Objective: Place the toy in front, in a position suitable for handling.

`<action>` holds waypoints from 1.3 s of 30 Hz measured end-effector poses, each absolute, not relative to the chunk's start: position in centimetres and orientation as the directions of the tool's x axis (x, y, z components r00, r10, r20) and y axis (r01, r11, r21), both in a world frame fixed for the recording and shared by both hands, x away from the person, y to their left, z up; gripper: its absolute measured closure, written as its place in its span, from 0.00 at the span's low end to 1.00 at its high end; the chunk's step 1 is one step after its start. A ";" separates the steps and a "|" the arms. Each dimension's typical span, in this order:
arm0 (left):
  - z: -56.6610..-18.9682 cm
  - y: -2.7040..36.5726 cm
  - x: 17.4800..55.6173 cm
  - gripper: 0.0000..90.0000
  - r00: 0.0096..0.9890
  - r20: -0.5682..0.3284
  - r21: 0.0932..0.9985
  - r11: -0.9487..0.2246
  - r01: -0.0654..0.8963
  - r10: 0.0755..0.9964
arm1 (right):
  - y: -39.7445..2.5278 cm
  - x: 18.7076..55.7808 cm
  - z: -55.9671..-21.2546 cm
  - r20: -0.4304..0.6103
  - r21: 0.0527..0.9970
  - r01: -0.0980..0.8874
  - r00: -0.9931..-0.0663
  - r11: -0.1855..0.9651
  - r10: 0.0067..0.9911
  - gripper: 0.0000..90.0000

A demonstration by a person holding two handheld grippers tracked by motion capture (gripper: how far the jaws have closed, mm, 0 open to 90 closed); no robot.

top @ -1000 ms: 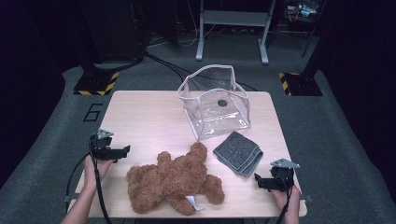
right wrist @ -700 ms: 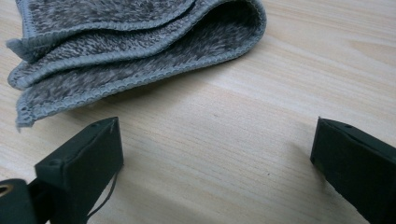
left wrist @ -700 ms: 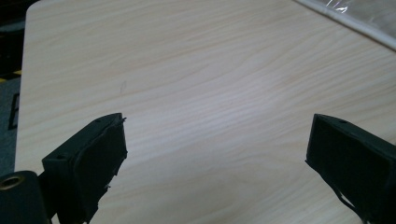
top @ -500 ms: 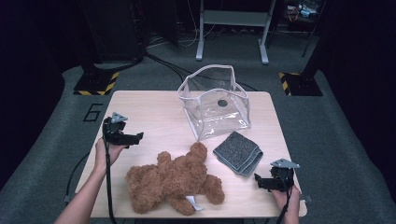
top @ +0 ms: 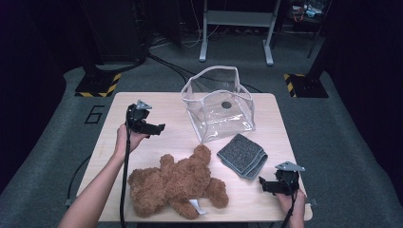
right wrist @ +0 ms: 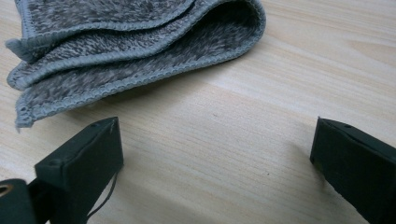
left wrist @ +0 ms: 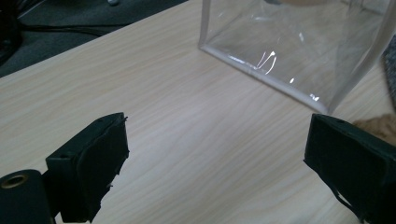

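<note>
One teddy bear, one cloth, one bag.

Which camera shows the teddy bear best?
The high view: the whole brown teddy bear lies on the table near its front edge, left of the folded grey cloth. The left gripper view catches just a scrap of its brown fur at the right edge.

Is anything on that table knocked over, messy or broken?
Nothing looks broken or spilled. The brown teddy bear lies sprawled on its side, the clear bag stands upright and open, and the grey cloth is loosely folded beside it.
</note>
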State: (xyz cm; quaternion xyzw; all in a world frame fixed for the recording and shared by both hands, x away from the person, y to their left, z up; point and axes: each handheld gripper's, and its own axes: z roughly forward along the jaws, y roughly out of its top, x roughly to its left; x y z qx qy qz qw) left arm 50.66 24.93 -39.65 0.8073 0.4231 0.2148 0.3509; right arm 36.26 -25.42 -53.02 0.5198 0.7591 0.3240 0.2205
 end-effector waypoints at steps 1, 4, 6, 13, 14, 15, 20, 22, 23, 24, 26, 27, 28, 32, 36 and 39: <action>-39.4 24.7 50.9 0.07 0.552 0.045 0.749 -0.394 0.533 0.832 | -25.4 36.3 -53.0 0.002 0.721 0.646 -0.363 0.250 0.932 0.02; -38.8 24.0 51.6 0.08 0.555 0.023 0.764 -0.372 0.526 0.832 | -25.4 36.3 -53.0 0.002 0.721 0.646 -0.363 0.250 0.932 0.02; -38.4 23.5 52.0 0.08 0.555 0.008 0.773 -0.358 0.524 0.832 | -25.4 36.2 -53.0 0.004 0.720 0.648 -0.361 0.248 0.933 0.02; -37.1 21.4 53.0 0.08 0.563 0.005 0.783 -0.353 0.512 0.827 | -25.4 36.3 -53.0 0.003 0.721 0.647 -0.361 0.248 0.933 0.02; -37.0 21.1 53.2 0.08 0.568 0.006 0.783 -0.357 0.509 0.823 | -25.4 36.2 -53.0 0.005 0.720 0.649 -0.359 0.246 0.933 0.02; -37.0 21.1 53.2 0.08 0.568 0.006 0.783 -0.357 0.509 0.823 | -25.4 36.2 -53.0 0.005 0.720 0.649 -0.359 0.246 0.933 0.02; -36.1 20.0 54.1 0.09 0.573 -0.029 0.789 -0.333 0.517 0.819 | -25.4 36.2 -53.0 0.004 0.720 0.648 -0.359 0.246 0.933 0.02; -35.9 19.6 54.4 0.10 0.569 -0.033 0.794 -0.324 0.514 0.822 | -25.4 36.2 -53.0 0.004 0.720 0.648 -0.359 0.246 0.933 0.02; -35.9 19.5 54.5 0.10 0.569 -0.034 0.793 -0.324 0.515 0.822 | -25.4 36.2 -53.0 0.004 0.720 0.648 -0.359 0.246 0.933 0.02; -35.8 19.3 54.7 0.10 0.568 -0.050 0.798 -0.309 0.517 0.821 | -25.4 36.2 -53.0 0.004 0.721 0.648 -0.359 0.246 0.933 0.02; -35.7 19.2 54.8 0.11 0.569 -0.058 0.800 -0.303 0.518 0.820 | -25.4 36.2 -53.0 0.004 0.720 0.648 -0.359 0.246 0.933 0.02; -35.6 19.0 55.0 0.11 0.565 -0.062 0.805 -0.294 0.516 0.823 | -25.4 36.2 -53.0 0.004 0.720 0.648 -0.359 0.246 0.933 0.02; -35.3 18.8 55.2 0.13 0.568 -0.041 0.804 -0.310 0.507 0.822 | -25.4 36.2 -53.0 0.004 0.720 0.648 -0.359 0.246 0.934 0.02; -35.1 18.3 55.6 0.15 0.561 -0.041 0.809 -0.302 0.504 0.827 | -25.4 36.2 -53.0 0.004 0.720 0.649 -0.358 0.246 0.934 0.02; -34.8 17.7 56.0 0.17 0.566 -0.041 0.810 -0.304 0.501 0.824 | -25.4 36.2 -53.0 0.004 0.720 0.650 -0.357 0.245 0.934 0.02; -34.8 17.2 56.3 0.18 0.576 -0.031 0.804 -0.322 0.500 0.817 | -25.4 36.2 -53.0 0.005 0.719 0.650 -0.356 0.244 0.935 0.02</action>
